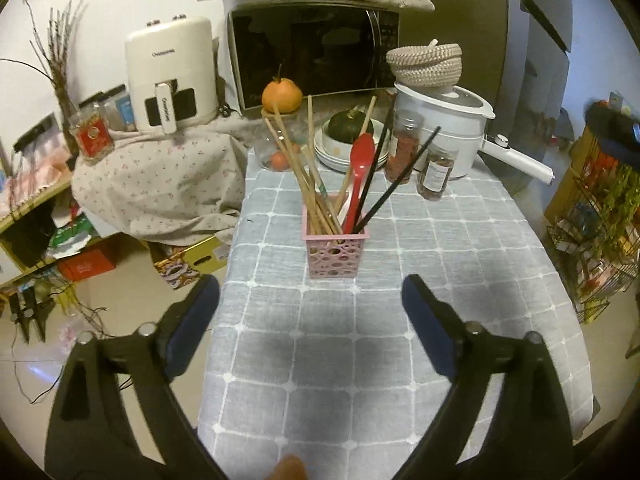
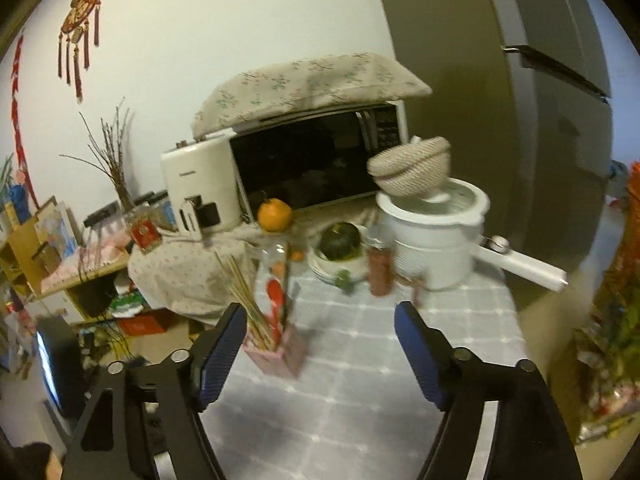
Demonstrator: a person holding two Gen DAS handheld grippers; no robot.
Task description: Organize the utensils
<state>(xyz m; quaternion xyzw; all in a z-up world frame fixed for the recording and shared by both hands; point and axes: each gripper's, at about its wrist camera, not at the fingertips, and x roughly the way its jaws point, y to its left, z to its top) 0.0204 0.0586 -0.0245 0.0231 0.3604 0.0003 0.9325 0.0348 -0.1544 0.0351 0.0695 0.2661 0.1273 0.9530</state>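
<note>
A pink perforated utensil holder (image 1: 336, 250) stands on the grey checked tablecloth (image 1: 400, 320). It holds several wooden chopsticks (image 1: 304, 184), black chopsticks (image 1: 396, 176) and a red spoon (image 1: 360, 168). My left gripper (image 1: 310, 286) hovers just in front of the holder, open, nothing between its blue pads. In the right wrist view the same holder (image 2: 280, 354) stands just right of the left fingertip, blurred. My right gripper (image 2: 320, 314) is open and empty above the cloth.
At the table's far end stand a stack of plates with a green squash (image 1: 350, 126), two spice jars (image 1: 436, 168), a white cooker (image 1: 440, 128) with a woven basket on it, a glass jar topped by an orange (image 1: 281, 96), and a microwave (image 1: 312, 52). Floor clutter lies left of the table.
</note>
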